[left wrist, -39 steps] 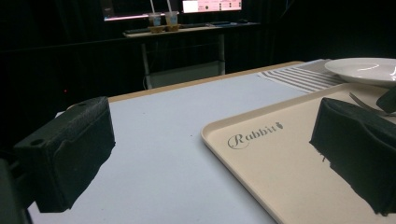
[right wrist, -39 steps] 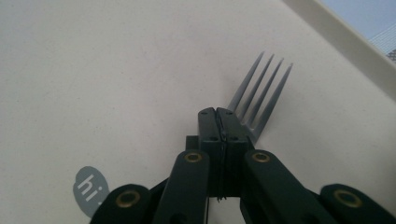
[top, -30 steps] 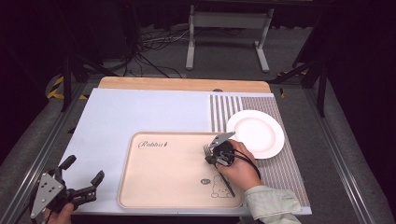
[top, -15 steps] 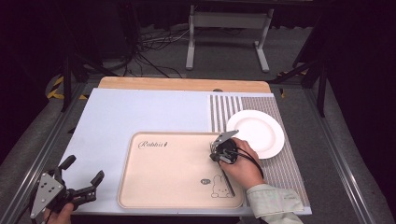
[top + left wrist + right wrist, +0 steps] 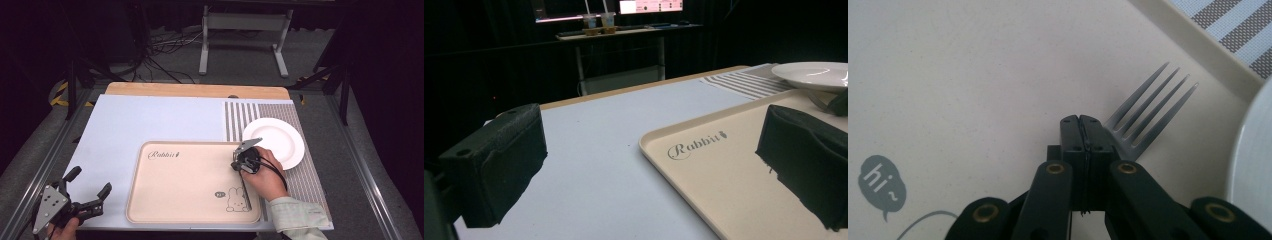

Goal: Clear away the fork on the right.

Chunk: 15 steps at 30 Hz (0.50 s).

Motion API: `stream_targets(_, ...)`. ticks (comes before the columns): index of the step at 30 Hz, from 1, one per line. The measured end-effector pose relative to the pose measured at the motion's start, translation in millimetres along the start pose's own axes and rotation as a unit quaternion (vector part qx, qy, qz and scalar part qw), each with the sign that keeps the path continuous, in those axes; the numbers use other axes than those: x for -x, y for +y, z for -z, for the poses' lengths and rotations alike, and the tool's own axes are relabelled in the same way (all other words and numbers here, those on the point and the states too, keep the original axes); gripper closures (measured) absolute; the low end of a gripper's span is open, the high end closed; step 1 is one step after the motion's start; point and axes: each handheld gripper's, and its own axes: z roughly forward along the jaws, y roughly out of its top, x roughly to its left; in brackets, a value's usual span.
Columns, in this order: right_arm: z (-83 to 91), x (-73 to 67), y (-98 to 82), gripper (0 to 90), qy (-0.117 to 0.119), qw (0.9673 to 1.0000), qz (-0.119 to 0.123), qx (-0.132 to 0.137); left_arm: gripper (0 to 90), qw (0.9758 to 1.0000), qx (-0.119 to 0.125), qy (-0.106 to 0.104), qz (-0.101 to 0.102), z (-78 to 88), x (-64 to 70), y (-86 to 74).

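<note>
My right tool (image 5: pixel 1083 125) is clamped on the fork (image 5: pixel 1148 107) over the tray (image 5: pixel 190 200); next I carry it toward the plate (image 5: pixel 277 137); left tool (image 5: pixel 87 192) gapes empty

Tray (image 5: pixel 190 200) on the table's (image 5: pixel 140 120) near half, plate (image 5: pixel 280 137) just right of its far corner, on striped mat (image 5: pixel 240 117).

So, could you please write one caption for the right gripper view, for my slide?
Right gripper, jaws closed on a silver metal fork, above the beige plastic tray beside a white plate.
</note>
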Motion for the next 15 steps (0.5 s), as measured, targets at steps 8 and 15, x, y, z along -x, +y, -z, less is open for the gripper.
stream_targets(8,2.7,3.9,-3.1,90.0,-0.007,0.9999,-0.011,-0.005,0.3,1.0,0.0,0.0,0.002,-0.4,0.4,-0.3)
stream_targets(15,4.8,6.1,-6.8,90.0,-0.011,0.9998,-0.016,-0.007,0.3,1.0,-0.002,-0.001,0.001,-0.7,0.5,-0.3)
